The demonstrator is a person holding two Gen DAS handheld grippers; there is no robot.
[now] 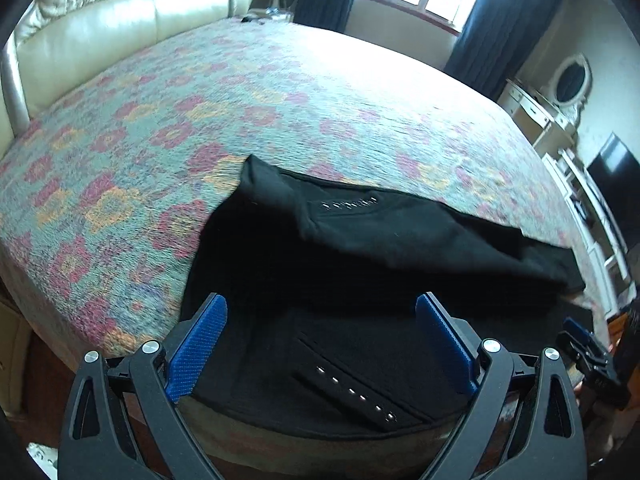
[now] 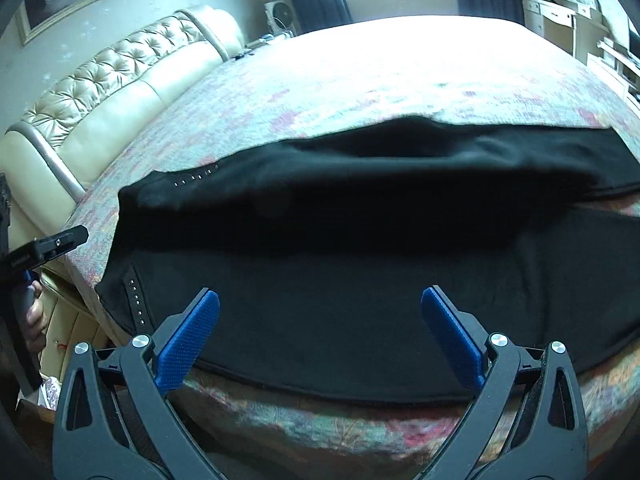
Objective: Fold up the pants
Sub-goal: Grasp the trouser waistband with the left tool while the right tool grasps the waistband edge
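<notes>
— Pants [image 2: 340, 272]: location, axis?
— Black, spread on bed [image 1: 280, 92] at near edge, partly folded; long axis crosswise, left to right

— Grippers?
— Left gripper [image 1: 322, 344] and right gripper [image 2: 320, 328] both spread wide, empty, just over near hem. Left at button end, right nearer mid-leg

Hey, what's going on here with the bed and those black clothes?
A person holds a gripper in each hand over black pants spread along the near edge of a floral bedspread. The left gripper and right gripper are both open, holding nothing. The far part of the pants looks folded over.
</notes>
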